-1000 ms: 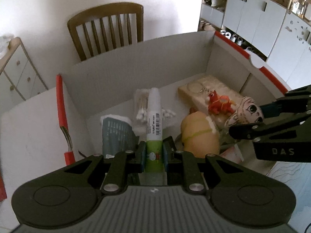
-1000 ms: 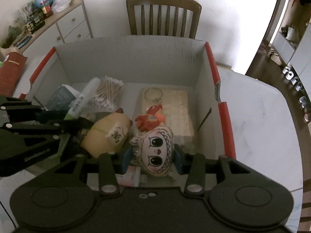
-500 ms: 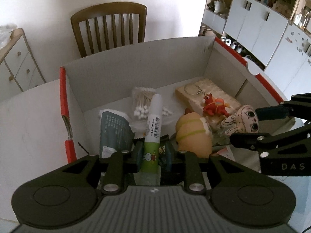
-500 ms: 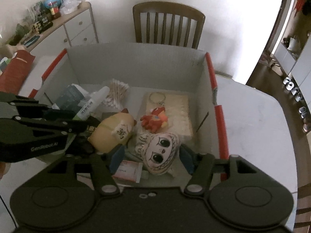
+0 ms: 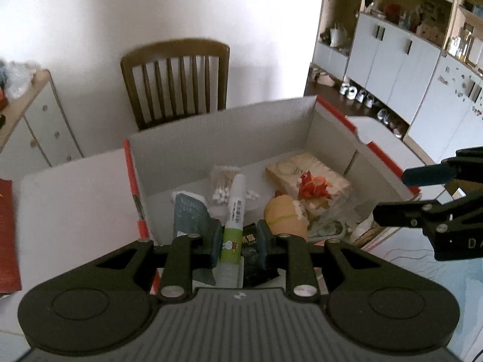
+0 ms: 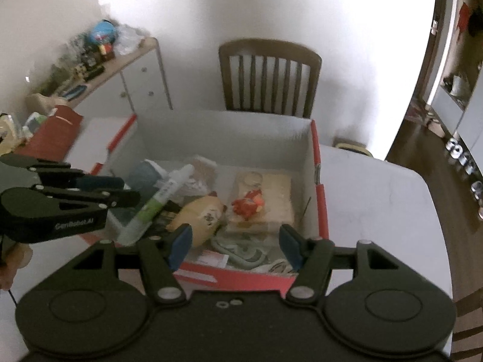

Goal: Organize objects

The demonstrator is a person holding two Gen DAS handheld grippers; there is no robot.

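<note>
The right tongs (image 6: 235, 246) have let go of the doll (no longer visible in either view) and now gape wide above the near edge of the box (image 6: 315, 163). The left tongs (image 5: 238, 244) have loosened around the green-and-white tube (image 5: 235, 220) and pulled back.

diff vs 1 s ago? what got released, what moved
The right gripper opened and let go of the doll, then pulled back up and out of the box; it is now empty, and the doll is not clearly seen. The left gripper opened too, letting go of the tube, which now leans in the box. The yellow plush, red toy and cotton swabs stayed put.
</note>
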